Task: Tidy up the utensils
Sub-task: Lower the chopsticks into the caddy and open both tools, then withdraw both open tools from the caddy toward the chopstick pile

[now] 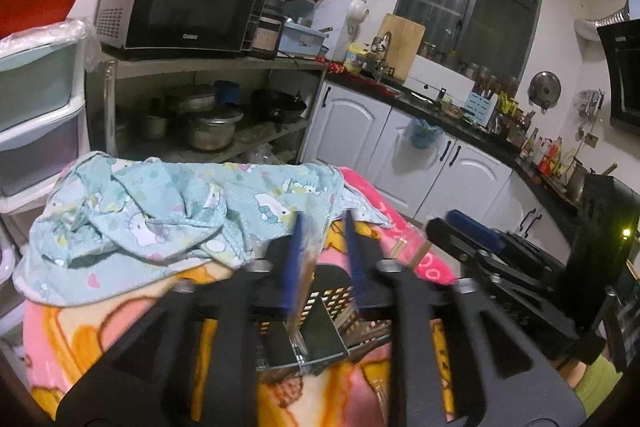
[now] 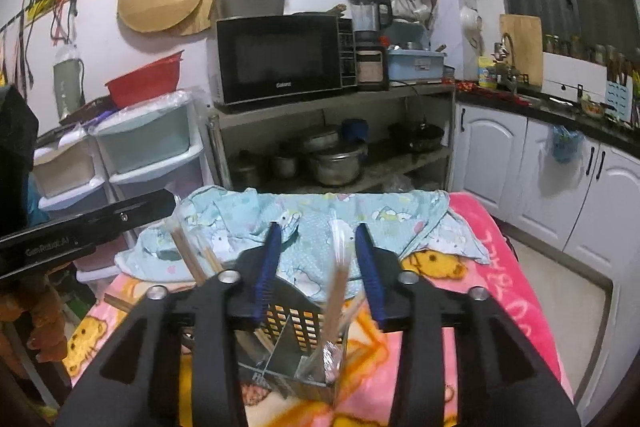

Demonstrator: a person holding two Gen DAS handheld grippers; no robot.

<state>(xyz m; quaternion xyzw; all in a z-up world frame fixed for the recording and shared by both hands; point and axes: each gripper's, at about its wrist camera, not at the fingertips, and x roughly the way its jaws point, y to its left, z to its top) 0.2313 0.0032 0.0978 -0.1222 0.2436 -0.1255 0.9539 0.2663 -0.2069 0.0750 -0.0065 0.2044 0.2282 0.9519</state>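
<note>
The utensil caddy (image 2: 298, 351), black mesh with metal dividers, sits on the pink blanket (image 2: 516, 291). Above it, the right gripper (image 2: 320, 267) stands apart around wrapped chopsticks (image 2: 338, 291) dropping into a compartment: light, stiff, slippery, best held mid-shaft. The left gripper (image 1: 322, 259) also hangs above the caddy; whether it grips anything I cannot tell. Behind the caddy lies a blue cloth (image 2: 312, 219), clear of the way.

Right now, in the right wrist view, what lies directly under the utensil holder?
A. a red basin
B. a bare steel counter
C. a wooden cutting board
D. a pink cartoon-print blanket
D: the utensil holder stands on the pink cartoon-print blanket, below the right tool.
</note>
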